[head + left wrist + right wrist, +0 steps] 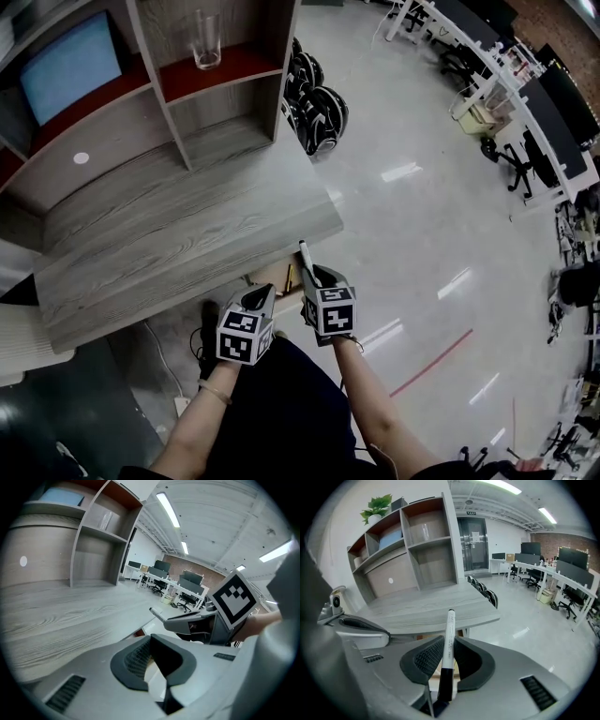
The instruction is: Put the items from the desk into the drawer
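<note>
One marker (450, 623) clamped in right claw (449, 641); left claw (151, 640) closed (empty)

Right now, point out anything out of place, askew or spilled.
Nothing stands out. The marker sits clamped in the right hand-held gripper, the glass stands upright on its shelf, and the desk shows no spill or damage.

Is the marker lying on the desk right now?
No, the marker is clamped between the jaws of the right gripper, held above the floor just off the desk.
</note>
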